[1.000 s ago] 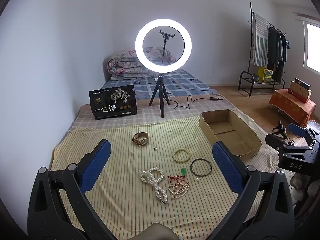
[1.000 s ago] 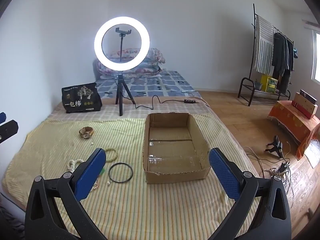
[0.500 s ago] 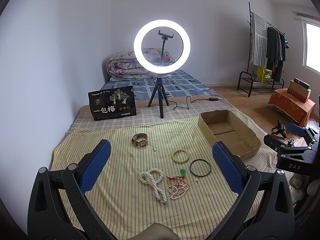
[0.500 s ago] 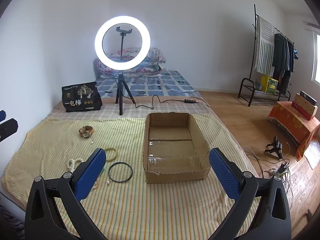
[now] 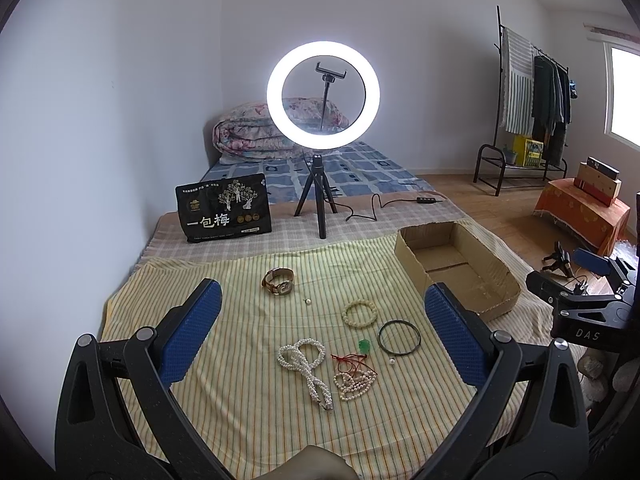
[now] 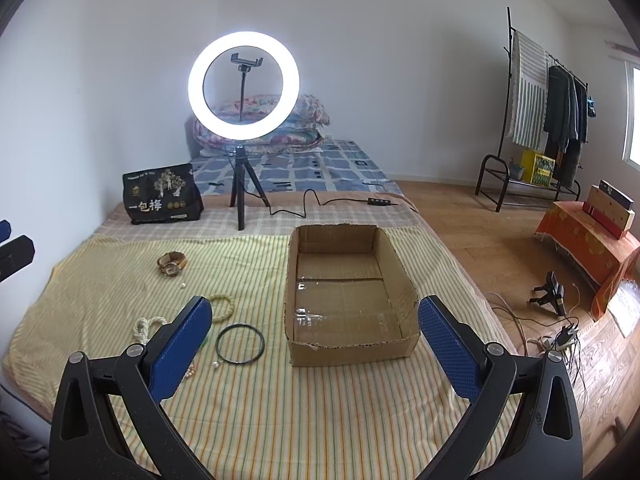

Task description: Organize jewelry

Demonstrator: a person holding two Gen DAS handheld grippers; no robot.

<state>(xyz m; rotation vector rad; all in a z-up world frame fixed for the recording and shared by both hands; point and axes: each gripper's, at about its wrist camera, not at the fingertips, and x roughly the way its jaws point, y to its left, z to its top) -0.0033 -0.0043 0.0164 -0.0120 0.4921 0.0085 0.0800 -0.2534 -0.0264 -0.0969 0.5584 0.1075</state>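
Note:
Jewelry lies on a yellow striped cloth [image 5: 240, 360]: a brown watch [image 5: 278, 281], a loose pearl [image 5: 307, 301], a cream bead bracelet [image 5: 359, 312], a black bangle [image 5: 399, 337], a green stone on red cord [image 5: 363, 345], a white pearl necklace [image 5: 306, 364] and a small bead strand [image 5: 355, 384]. An empty cardboard box [image 6: 344, 292] stands to their right. My left gripper [image 5: 320, 336] is open and empty above the jewelry. My right gripper [image 6: 314, 340] is open and empty before the box; the bangle [image 6: 240, 342] and watch [image 6: 172, 263] lie to its left.
A lit ring light on a tripod [image 5: 323, 92] and a black printed bag [image 5: 224, 212] stand behind the cloth. Folded quilts [image 5: 256, 136] lie by the far wall. A clothes rack [image 6: 536, 112], an orange-covered stand [image 6: 592, 248] and floor cables [image 6: 552, 320] are on the right.
Both grippers have drifted only slightly; the views shifted a little. Nothing was picked up or moved.

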